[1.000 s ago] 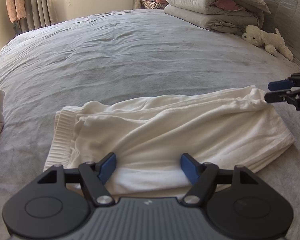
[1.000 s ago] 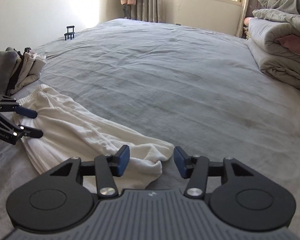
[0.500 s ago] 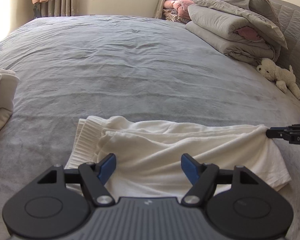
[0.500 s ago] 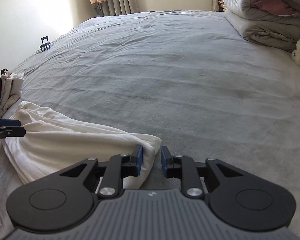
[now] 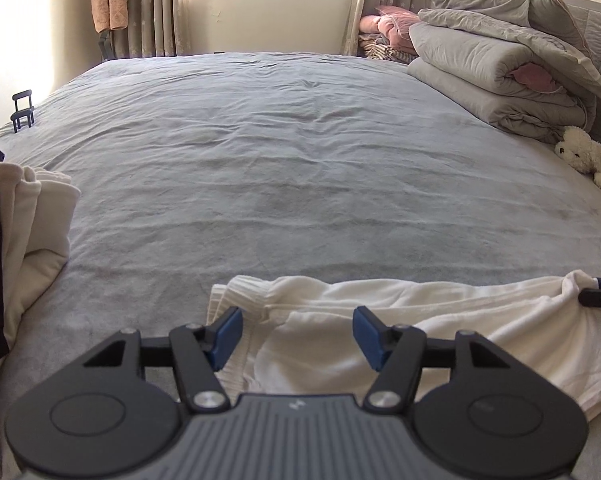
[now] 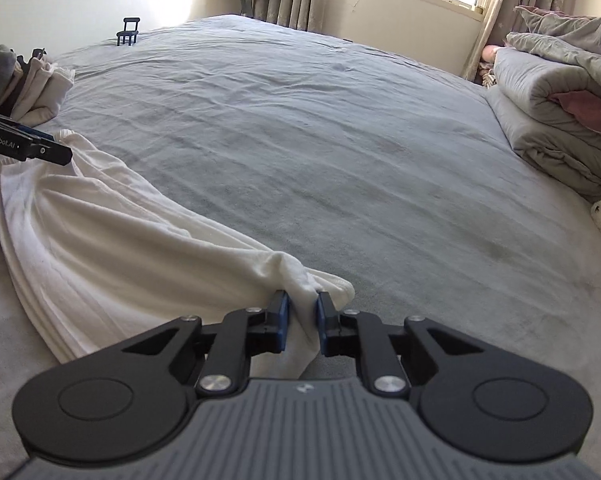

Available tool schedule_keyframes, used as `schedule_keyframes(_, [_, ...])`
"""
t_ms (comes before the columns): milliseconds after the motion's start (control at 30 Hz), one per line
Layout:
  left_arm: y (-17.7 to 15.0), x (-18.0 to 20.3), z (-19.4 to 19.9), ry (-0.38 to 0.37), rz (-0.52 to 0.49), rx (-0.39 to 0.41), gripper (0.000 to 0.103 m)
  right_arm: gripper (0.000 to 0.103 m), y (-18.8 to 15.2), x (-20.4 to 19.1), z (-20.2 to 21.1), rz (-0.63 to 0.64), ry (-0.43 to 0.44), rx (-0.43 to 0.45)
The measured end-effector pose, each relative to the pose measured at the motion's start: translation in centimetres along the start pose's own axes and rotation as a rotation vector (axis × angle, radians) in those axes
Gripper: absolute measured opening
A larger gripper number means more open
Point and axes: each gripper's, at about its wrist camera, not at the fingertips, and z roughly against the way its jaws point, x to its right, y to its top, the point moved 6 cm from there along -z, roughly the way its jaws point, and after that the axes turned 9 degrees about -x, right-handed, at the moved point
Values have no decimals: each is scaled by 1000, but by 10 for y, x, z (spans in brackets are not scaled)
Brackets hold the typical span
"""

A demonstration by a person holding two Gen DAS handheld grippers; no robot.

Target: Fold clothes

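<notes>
Right wrist view showed the right gripper (image 6: pixel 300 322), its jaws just closed, pinching the white garment (image 6: pixel 112 248) by its hem on the bed (image 6: pixel 340 140), evidently for folding, while the left gripper (image 5: pixel 296 334) stood wide over the waistband.

Each black tool (image 6: pixel 299 322) has blue pads (image 5: pixel 227 332), silver screws, a ribbed grey body.

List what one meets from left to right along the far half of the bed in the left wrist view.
small black chair-shaped stand → pink pillows by the window → folded grey duvets → white plush toy.
</notes>
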Motion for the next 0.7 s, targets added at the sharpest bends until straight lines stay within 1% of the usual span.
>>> schedule_keyframes(33, [-1, 2, -2, 13, -16, -7, 63, 15, 0, 1, 0, -4, -2, 3])
schedule_keyframes(67, [-3, 4, -4, 27, -35, -13, 60, 15, 0, 1, -1, -7, -4, -4])
schedule_keyframes(100, [-3, 7, -6, 47, -63, -13, 52, 15, -1, 1, -3, -5, -8, -13])
schedule_keyframes(133, [-4, 10, -7, 67, -92, -14, 25, 15, -3, 1, -5, 2, -13, -23])
schedule_keyframes(167, [-5, 12, -8, 80, -114, -15, 11, 15, -3, 0, -5, 7, -20, -23])
schedule_keyframes(267, [-3, 11, -6, 75, -101, -8, 6, 15, 0, -2, 1, 12, -47, 14])
schedule_keyframes(300, [-2, 8, -3, 69, -79, 0, 6, 15, 1, -3, 4, 14, -57, 26])
schedule_keyframes(333, [-1, 6, 0, 64, -57, 9, 6, 12, 2, -3, 6, 16, -66, 38])
schedule_keyframes(400, [1, 0, 4, 51, -11, 24, 6, 9, 6, -1, 13, 12, -107, 78])
schedule_keyframes(433, [0, -2, 3, 38, 17, 21, 6, 9, 7, 1, 14, 0, -126, 80])
schedule_keyframes(500, [-1, -8, 0, 13, 75, 12, 6, 9, 4, 7, 7, -15, -145, 51])
schedule_keyframes(567, [-2, -12, -5, -17, 127, -9, 6, 9, 1, 7, 1, -9, -140, 28])
schedule_keyframes(633, [-2, -13, -4, -30, 148, -6, 6, 9, -3, 8, -5, -2, -135, 6])
schedule_keyframes(667, [-2, -13, -3, -33, 154, 1, 6, 9, -2, 8, -3, -5, -129, 14])
schedule_keyframes(700, [-1, -13, -1, -36, 160, 7, 7, 11, 2, 8, 4, -17, -119, 47])
